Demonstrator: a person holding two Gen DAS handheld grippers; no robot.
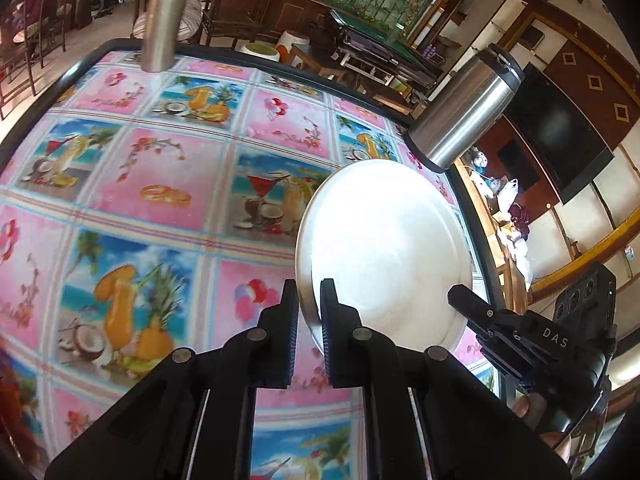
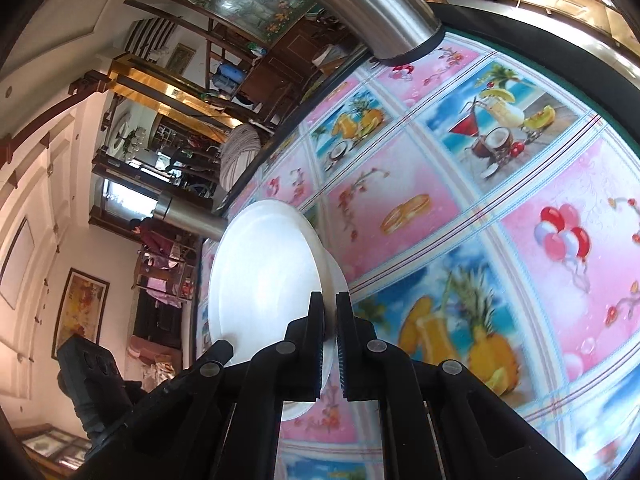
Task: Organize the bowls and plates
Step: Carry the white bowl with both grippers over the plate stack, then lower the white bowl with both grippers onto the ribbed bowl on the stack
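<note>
Plainly, plate is white (glossy), round, tilted.

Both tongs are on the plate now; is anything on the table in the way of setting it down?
Nothing visible blocks it. The white plate hangs over bare tablecloth. Two steel flasks stand at the table's edge, one just beyond the plate, the other farther off.
</note>
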